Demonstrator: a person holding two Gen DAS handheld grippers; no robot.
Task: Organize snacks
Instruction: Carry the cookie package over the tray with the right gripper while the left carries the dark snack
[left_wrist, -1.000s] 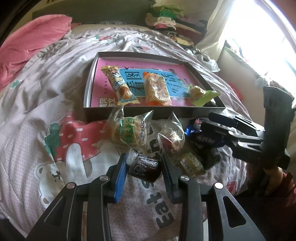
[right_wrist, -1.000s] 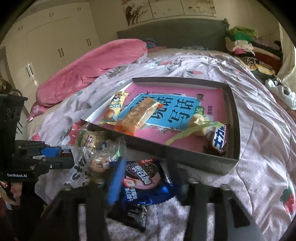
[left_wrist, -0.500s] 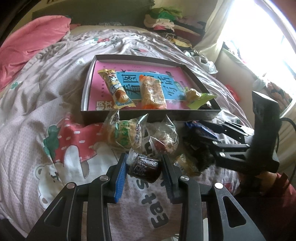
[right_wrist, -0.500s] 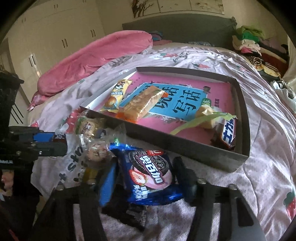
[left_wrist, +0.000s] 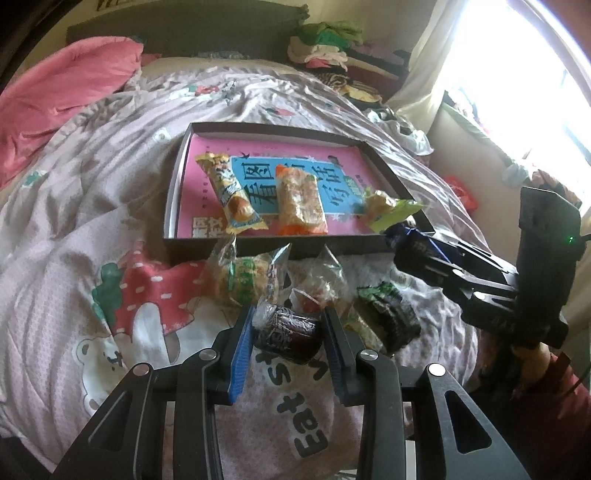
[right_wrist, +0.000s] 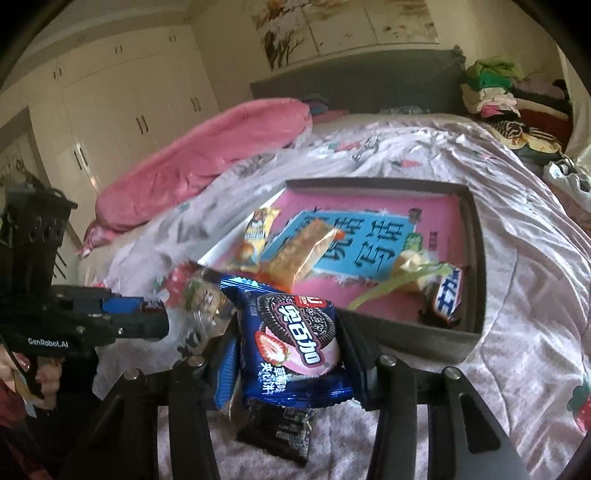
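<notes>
Snacks sit mostly in crinkly wrappers on your quilt by the shallow rectangular tray (left_wrist: 173, 206): your left gripper (left_wrist: 288, 325) clamps a dark round wrapped snack (left_wrist: 286, 330), your right gripper (right_wrist: 288, 332), jaws just closing, pinches a glossy blue cookie pack (right_wrist: 291, 343).

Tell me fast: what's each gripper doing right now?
Left gripper: shut on the dark wrapped snack.
Right gripper: jaws have just been closing, now shut on the blue cookie pack.
</notes>
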